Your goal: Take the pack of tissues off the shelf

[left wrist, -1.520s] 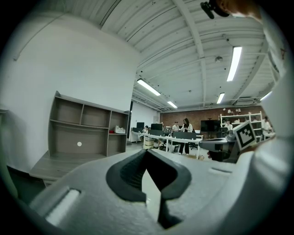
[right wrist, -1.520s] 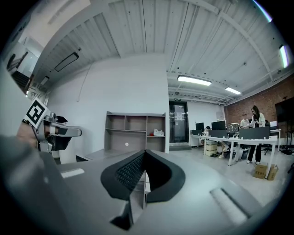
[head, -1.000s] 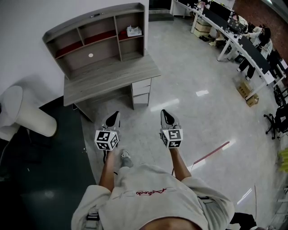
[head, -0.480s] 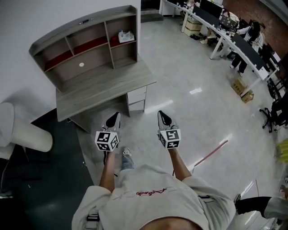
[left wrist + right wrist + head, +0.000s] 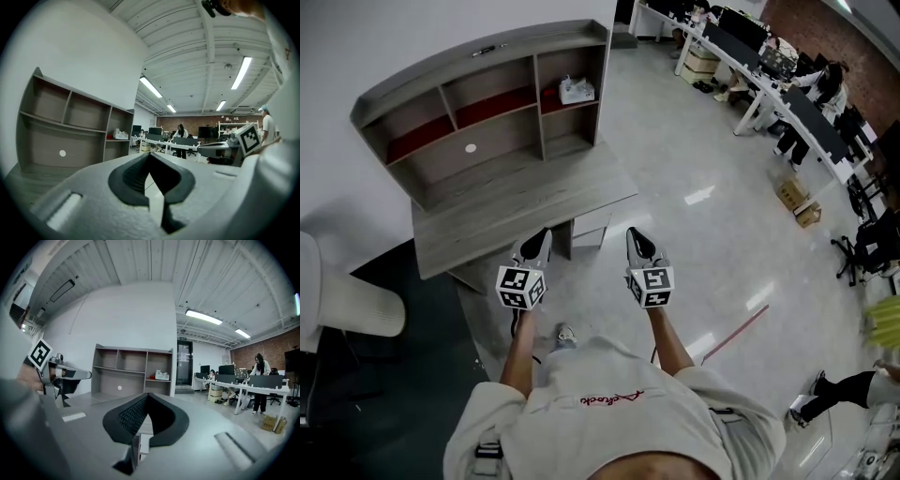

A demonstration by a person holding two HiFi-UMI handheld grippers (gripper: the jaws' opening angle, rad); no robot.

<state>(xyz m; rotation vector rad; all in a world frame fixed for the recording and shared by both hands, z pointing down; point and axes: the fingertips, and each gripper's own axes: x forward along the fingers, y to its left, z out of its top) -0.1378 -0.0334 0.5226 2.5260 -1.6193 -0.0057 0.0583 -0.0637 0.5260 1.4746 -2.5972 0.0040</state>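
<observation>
The pack of tissues [image 5: 576,91] is white and lies in the upper right compartment of the grey shelf unit [image 5: 478,70] that stands on a desk [image 5: 516,202]. It also shows far ahead in the left gripper view [image 5: 120,135] and the right gripper view [image 5: 162,376]. My left gripper [image 5: 541,234] is shut and empty, its tip over the desk's front edge. My right gripper [image 5: 633,233] is shut and empty too, over the floor just right of the desk. Both are well short of the shelf.
Drawers [image 5: 591,230] sit under the desk's right end. A white chair [image 5: 347,309] stands on a dark mat at the left. Long office desks with seated people [image 5: 787,84] fill the far right, with a cardboard box [image 5: 794,199] and a red floor line [image 5: 736,333] nearer.
The person has stepped closer to the desk, so the desk's front edge now reaches the left gripper's tip. Both grippers stay shut and side by side.
</observation>
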